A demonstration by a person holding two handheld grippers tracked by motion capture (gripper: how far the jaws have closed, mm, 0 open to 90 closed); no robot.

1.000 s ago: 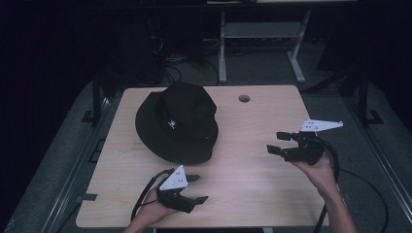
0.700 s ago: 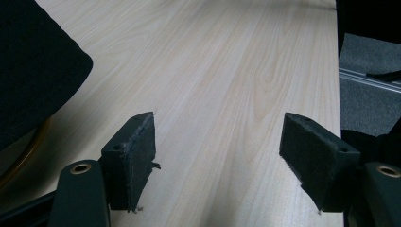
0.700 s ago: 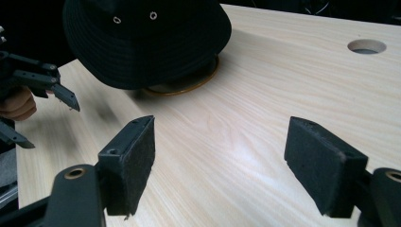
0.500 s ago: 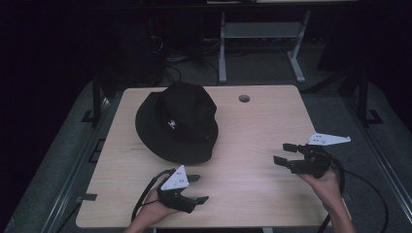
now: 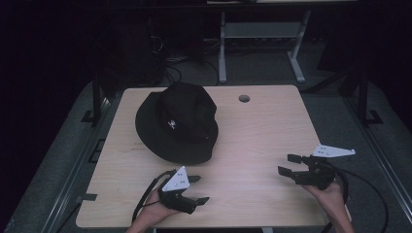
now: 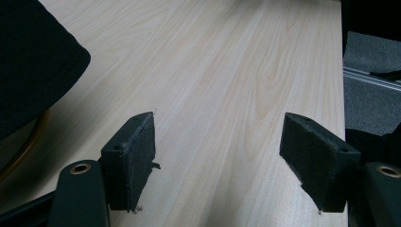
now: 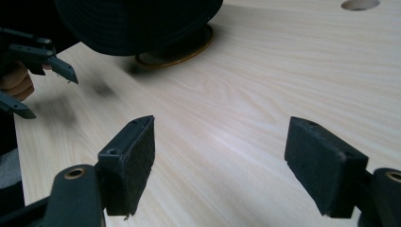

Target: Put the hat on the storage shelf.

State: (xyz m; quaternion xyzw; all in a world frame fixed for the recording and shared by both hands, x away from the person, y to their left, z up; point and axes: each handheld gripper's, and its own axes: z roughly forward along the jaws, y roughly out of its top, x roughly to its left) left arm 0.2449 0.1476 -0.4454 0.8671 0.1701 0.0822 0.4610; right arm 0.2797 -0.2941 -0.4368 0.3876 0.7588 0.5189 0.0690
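Note:
A black bucket hat (image 5: pixel 177 121) with a small white logo lies on the back left part of the light wooden table (image 5: pixel 257 126). Its brim edge fills the upper left of the left gripper view (image 6: pixel 33 61), and it sits at the top of the right gripper view (image 7: pixel 137 21). My left gripper (image 5: pixel 198 189) rests near the front edge, just in front of the hat, jaws wide apart and empty. My right gripper (image 5: pixel 287 164) hovers low at the front right, pointing left, open with nothing between its pads (image 7: pixel 130 163).
A round cable hole (image 5: pixel 244 98) sits near the table's back edge. A metal stand (image 5: pixel 262 34) and dark floor lie beyond the table. The left hand with its gripper (image 7: pixel 33 61) appears at the far left of the right gripper view.
My right gripper has moved toward the front right corner and come down closer to the tabletop, jaws still wide. The left gripper and the hat have stayed put.

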